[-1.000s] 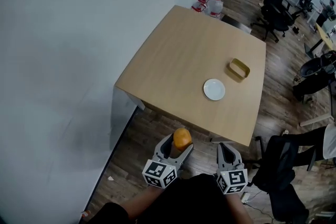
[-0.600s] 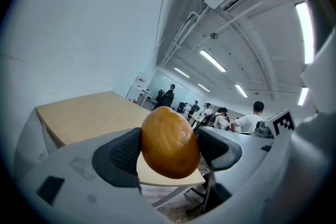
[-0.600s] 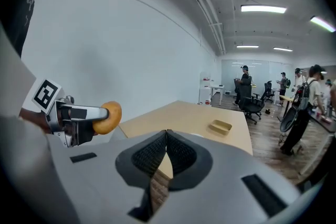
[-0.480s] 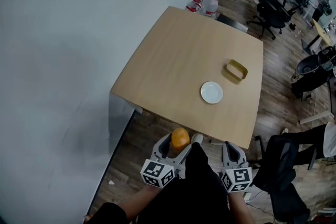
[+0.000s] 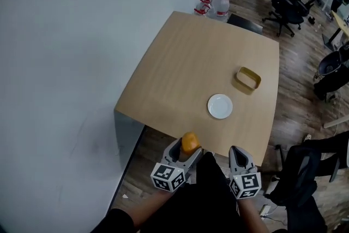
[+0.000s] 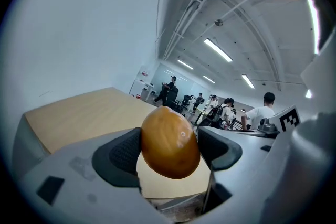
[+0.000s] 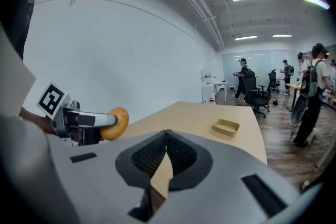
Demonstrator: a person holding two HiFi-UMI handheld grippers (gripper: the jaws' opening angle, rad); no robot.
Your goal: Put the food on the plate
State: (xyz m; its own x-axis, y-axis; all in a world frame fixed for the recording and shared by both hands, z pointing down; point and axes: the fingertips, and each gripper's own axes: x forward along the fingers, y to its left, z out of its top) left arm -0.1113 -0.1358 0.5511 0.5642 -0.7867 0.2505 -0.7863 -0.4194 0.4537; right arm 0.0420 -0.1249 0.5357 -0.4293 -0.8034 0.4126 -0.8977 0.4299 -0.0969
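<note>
My left gripper [image 5: 187, 150] is shut on an orange-brown round bun [image 5: 189, 142], held just short of the near edge of the wooden table [image 5: 185, 63]. The left gripper view shows the bun [image 6: 169, 142] pinched between both black pads. From the right gripper view the bun [image 7: 116, 124] shows at the left. A white round plate [image 5: 220, 106] lies on the table's near right part, with nothing on it. My right gripper [image 5: 238, 156] is shut, its pads touching, nothing between them [image 7: 166, 150].
A shallow yellow tray [image 5: 248, 78] sits beyond the plate, seen also as the tray [image 7: 226, 126] in the right gripper view. A white wall runs along the left. Water jugs [image 5: 220, 4] stand past the table's far corner. Office chairs [image 5: 286, 5] and people are at the far right.
I have come closer to the table: its near edge now lies right in front of both grippers. The left gripper still holds the bun.
</note>
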